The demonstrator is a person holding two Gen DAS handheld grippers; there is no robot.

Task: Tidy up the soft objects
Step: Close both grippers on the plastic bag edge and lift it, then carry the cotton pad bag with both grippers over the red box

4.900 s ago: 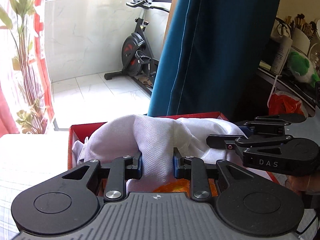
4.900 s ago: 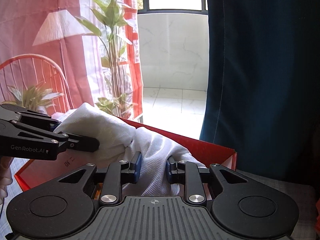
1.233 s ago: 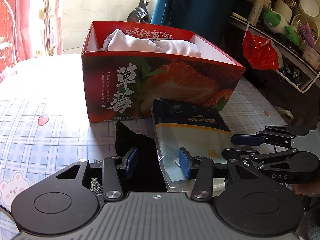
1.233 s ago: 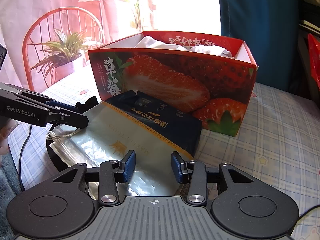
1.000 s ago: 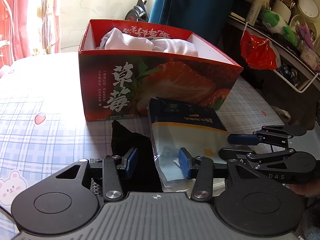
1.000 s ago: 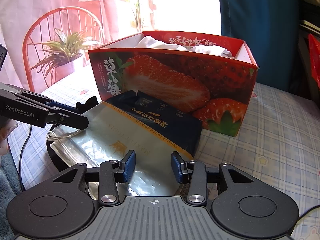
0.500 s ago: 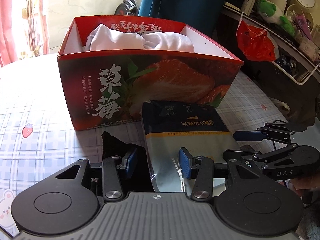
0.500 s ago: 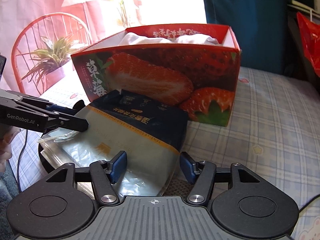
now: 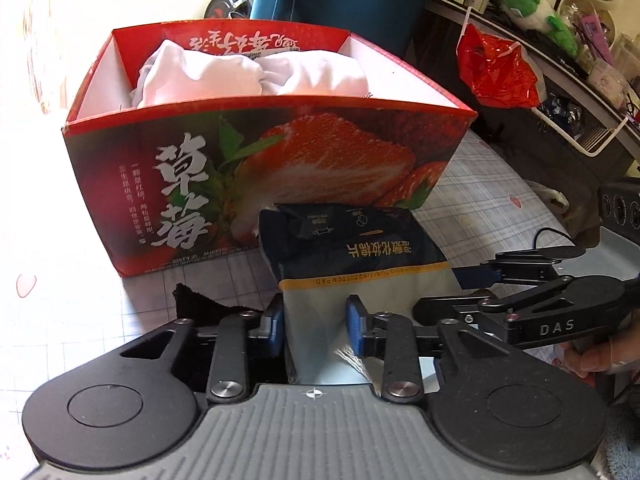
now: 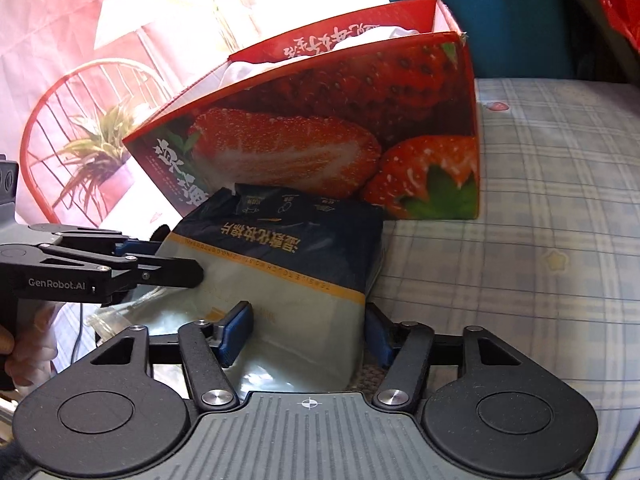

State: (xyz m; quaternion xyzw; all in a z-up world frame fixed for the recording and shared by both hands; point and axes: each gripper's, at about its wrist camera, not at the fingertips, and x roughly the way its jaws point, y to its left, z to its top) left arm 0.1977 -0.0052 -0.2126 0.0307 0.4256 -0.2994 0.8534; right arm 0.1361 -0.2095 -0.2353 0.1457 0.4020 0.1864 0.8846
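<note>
Packet (image 9: 352, 248) of cotton pads, just the one, lies flat on the checked bench (image 9: 480, 216), its dark end touching the front wall of the single strawberry box (image 9: 280, 152). Two grippers are on it, one at each near corner! The left gripper (image 9: 316, 320) slants down toward the box with the packet's near left corner between its jaws. Those jaws have just been closing and now stand fairly narrow: one pad sits against the packet's left edge, the other presses on the clear film, so it looks like a pinch. The right gripper (image 10: 306, 328) also points down at a slant, and it is rolled, so the box leans in its view. Its jaws have just been closing too but stand about half open astride the near right corner. One pad rests on the film and the other sits just beside the right edge; no squeeze shows there. A left hand (image 10: 28, 344) and a right hand (image 9: 596, 360) hold the handles behind the grippers. Inside the box lies one heap of white cloth (image 9: 224, 72). One black cloth (image 9: 200, 308) peeks out at the packet's left, under the left gripper. Off to the right hangs one red bag (image 9: 496, 68), with one green plush (image 9: 524, 0) on the shelf above it.
</note>
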